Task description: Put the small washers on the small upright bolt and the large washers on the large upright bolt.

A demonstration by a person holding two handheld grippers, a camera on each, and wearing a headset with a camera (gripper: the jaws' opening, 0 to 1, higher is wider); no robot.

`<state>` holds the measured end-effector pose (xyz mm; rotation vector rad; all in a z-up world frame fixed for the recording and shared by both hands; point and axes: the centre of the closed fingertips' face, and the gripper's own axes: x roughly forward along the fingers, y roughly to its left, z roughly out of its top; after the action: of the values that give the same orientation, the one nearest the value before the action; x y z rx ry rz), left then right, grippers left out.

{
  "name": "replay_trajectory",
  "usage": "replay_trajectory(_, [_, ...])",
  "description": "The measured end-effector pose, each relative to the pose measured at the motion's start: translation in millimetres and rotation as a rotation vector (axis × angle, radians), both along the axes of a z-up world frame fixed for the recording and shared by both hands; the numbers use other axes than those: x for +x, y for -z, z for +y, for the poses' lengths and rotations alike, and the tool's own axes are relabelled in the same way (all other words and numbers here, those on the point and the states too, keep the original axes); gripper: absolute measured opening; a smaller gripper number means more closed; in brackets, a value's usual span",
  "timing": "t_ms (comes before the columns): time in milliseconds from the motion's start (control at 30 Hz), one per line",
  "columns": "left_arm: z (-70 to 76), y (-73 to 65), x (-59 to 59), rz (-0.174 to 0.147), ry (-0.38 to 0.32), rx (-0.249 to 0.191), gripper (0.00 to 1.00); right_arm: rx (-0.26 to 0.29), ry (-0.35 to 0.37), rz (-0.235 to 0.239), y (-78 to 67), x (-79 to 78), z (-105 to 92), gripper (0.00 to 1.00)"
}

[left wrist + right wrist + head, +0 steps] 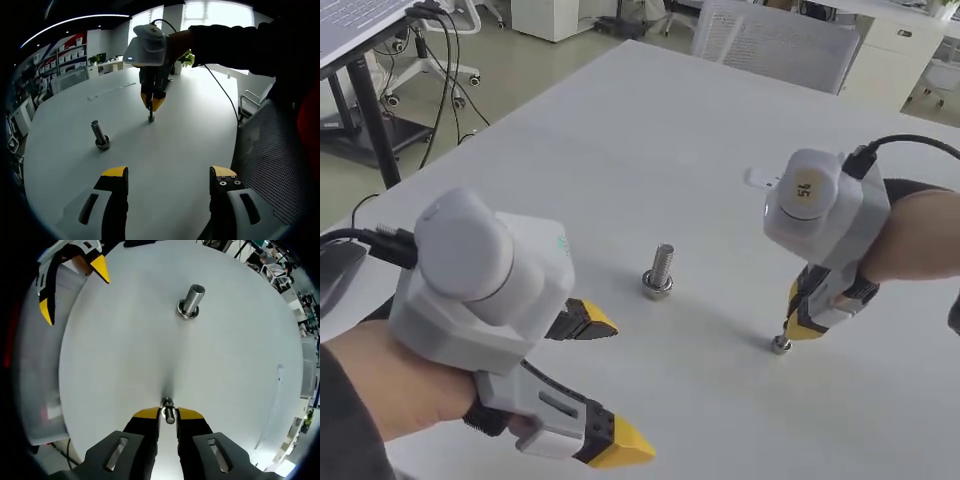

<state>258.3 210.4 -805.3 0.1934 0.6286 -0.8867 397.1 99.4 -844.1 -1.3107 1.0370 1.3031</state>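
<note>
The large bolt [661, 270] stands upright mid-table with washers ringing its base; it also appears in the left gripper view [100, 135] and the right gripper view [190, 301]. Right of it stands the small bolt [781, 345], thin and short. My right gripper [799, 328] points down onto it, and the jaws are nearly together with the small bolt's top [169, 414] between the yellow tips. Whether a washer is in there too I cannot make out. My left gripper [620, 388] hovers low at the near left, open, with nothing between its jaws [167, 176].
The white table [650, 130] has bare room all around both bolts. A thin white strip [111, 90] lies toward the far side. A mesh chair [772, 42] stands behind the table, and a laptop stand [365, 90] with cables is off its left edge.
</note>
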Motion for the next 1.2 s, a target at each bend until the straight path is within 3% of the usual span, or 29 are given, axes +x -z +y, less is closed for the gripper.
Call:
replay_trajectory(500, [1.0, 1.1, 0.3, 0.006, -0.001, 0.001, 0.65, -0.005, 0.015, 0.029, 16.3, -1.3, 0.0, 0.14])
replay_trajectory(967, [1.3, 1.8, 0.9, 0.008, 0.002, 0.004, 0.64, 0.008, 0.025, 0.033, 15.3, -0.2, 3.0, 0.16])
replay_trajectory(1200, [1.3, 1.7, 1.2, 0.006, 0.005, 0.005, 0.65, 0.034, 0.032, 0.026, 7.8, -1.2, 5.1, 0.20])
